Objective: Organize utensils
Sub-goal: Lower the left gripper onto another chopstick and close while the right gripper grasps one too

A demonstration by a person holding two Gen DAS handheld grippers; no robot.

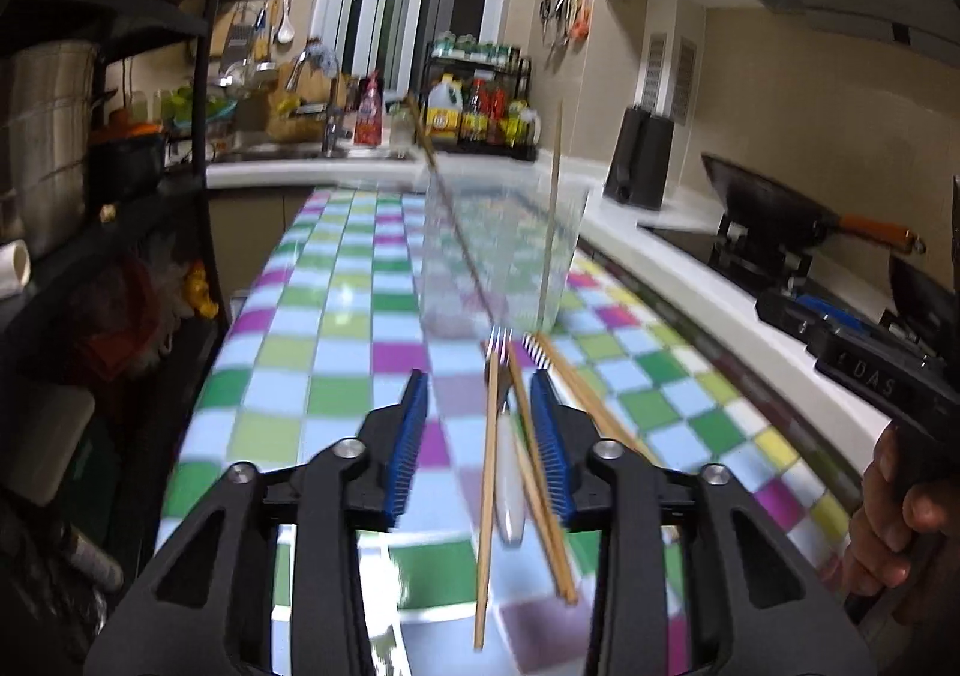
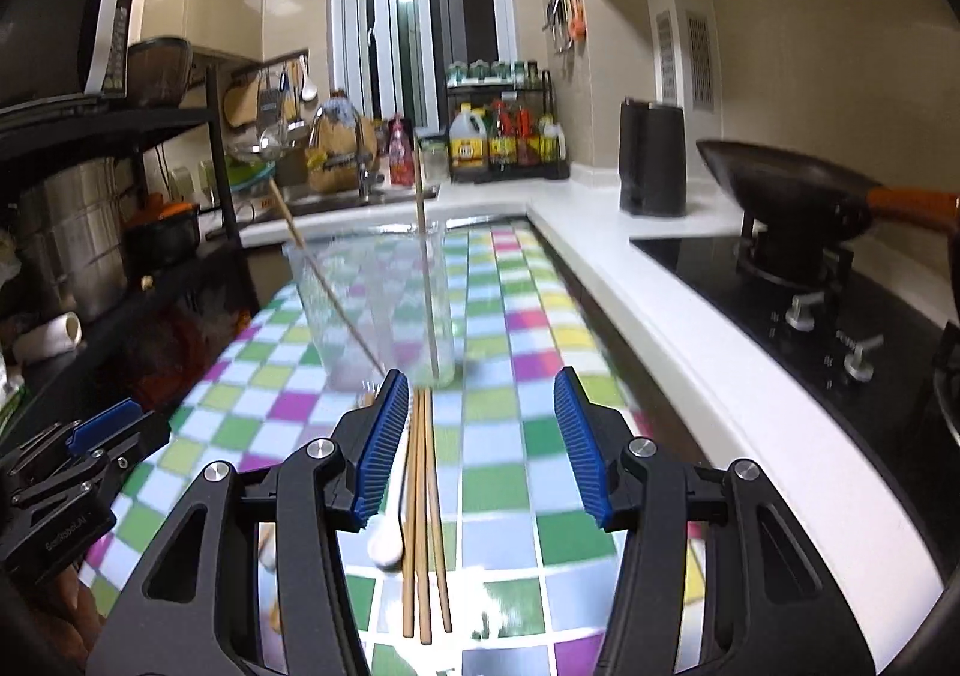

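Left wrist view: loose chopsticks (image 1: 489,472) and a white-handled fork (image 1: 509,472) lie on the checkered tablecloth (image 1: 288,364), long axes running away from the camera toward a clear plastic cup (image 1: 498,250), fork tines at the far end. The left gripper (image 1: 480,394) hovers over them, jaws parted — nothing pinched; whether the pads touch a stick cannot be told. Two chopsticks stand tilted in the cup.

Right wrist view: three chopsticks (image 2: 425,520) lie parallel, pointing at the cup (image 2: 375,304), the fork's white handle (image 2: 387,538) just left of them. The right gripper (image 2: 483,406) stands spread wide — empty; sticks lie near its left pad. Motion blur softens the cloth.
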